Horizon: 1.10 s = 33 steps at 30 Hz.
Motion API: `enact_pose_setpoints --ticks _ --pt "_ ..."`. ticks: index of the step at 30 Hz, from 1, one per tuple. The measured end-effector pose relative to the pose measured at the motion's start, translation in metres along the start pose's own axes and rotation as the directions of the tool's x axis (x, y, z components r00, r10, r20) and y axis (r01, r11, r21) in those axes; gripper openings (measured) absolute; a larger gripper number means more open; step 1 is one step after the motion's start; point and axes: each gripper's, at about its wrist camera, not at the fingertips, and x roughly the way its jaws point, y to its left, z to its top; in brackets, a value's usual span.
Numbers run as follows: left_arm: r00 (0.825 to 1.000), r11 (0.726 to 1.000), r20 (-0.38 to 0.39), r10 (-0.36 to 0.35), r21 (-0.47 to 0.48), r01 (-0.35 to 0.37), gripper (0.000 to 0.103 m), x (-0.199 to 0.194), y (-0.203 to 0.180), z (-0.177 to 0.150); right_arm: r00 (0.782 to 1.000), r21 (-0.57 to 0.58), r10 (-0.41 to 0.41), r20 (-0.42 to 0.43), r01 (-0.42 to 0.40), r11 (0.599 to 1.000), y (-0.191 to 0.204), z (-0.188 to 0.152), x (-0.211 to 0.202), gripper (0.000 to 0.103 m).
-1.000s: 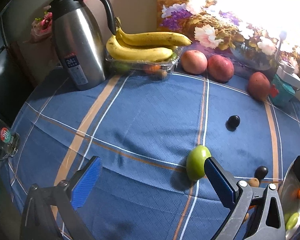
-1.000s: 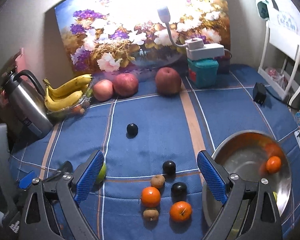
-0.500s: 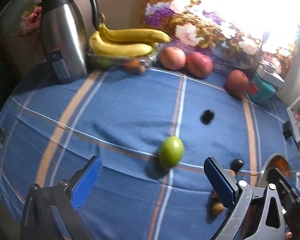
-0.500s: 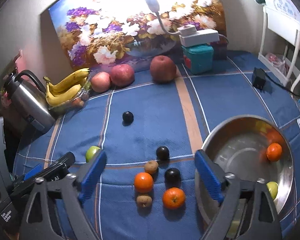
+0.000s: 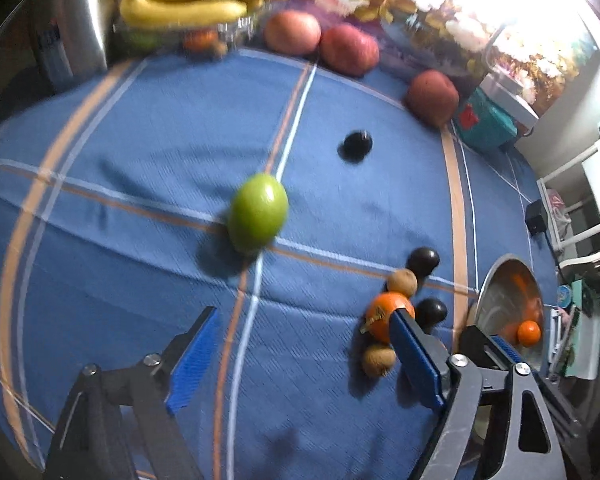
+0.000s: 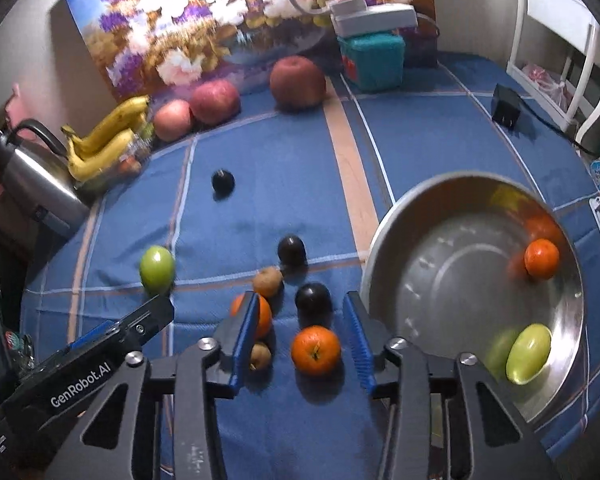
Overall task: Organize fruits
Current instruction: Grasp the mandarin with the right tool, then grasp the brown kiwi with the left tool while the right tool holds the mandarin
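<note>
**Cloth, steel and fruit skins**

The tabletop point(image 6: 292, 168) is covered by a matt woven cloth, blue with orange and white stripes, its weave showing as a fine diamond texture. The bowl point(image 6: 440, 216) is polished metal, shiny enough to mirror the fruit inside it. The jug point(image 6: 32, 184) is brushed steel with a black plastic handle. The green fruit point(image 5: 258, 213) has a smooth, glossy skin; the orange point(image 6: 316, 350) is dimpled and slightly shiny; the kiwi point(image 6: 268, 281) looks dull and fuzzy. The fingers point(image 6: 358, 340) carry ribbed blue pads on matt black frames with bright metal screws. The bananas point(image 5: 188, 4) rest on a clear plastic tray point(image 5: 236, 26).
</note>
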Motion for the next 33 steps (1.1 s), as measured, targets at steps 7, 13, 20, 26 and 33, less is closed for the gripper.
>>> enact_pose_setpoints --ticks 7,13,20,26,33 --pt "0.999 0.999 -0.052 -0.009 -0.045 0.007 0.086 0.014 0.004 -0.003 0.996 0.005 -0.031 -0.084 0.031 1.000 -0.005 -0.006 0.016 0.041" --pt "0.998 0.999 -0.065 -0.004 -0.042 0.001 0.086 0.018 0.002 -0.004 0.992 -0.004 -0.036 -0.123 0.035 0.999 -0.003 -0.009 0.025 0.041" --pt "0.998 0.999 -0.063 0.003 -0.039 -0.005 0.086 0.022 -0.002 -0.003 0.987 0.000 -0.052 -0.151 0.053 0.999 -0.004 -0.012 0.033 0.040" --pt "0.998 0.999 -0.061 0.008 -0.035 -0.010 0.086 0.018 0.003 -0.004 0.985 -0.001 -0.057 -0.161 0.058 0.998 -0.002 -0.013 0.037 0.038" --pt "0.998 0.999 -0.060 0.013 -0.034 -0.015 0.086 0.020 0.001 -0.003 0.984 -0.007 -0.060 -0.168 0.060 0.998 0.003 -0.014 0.039 0.038"
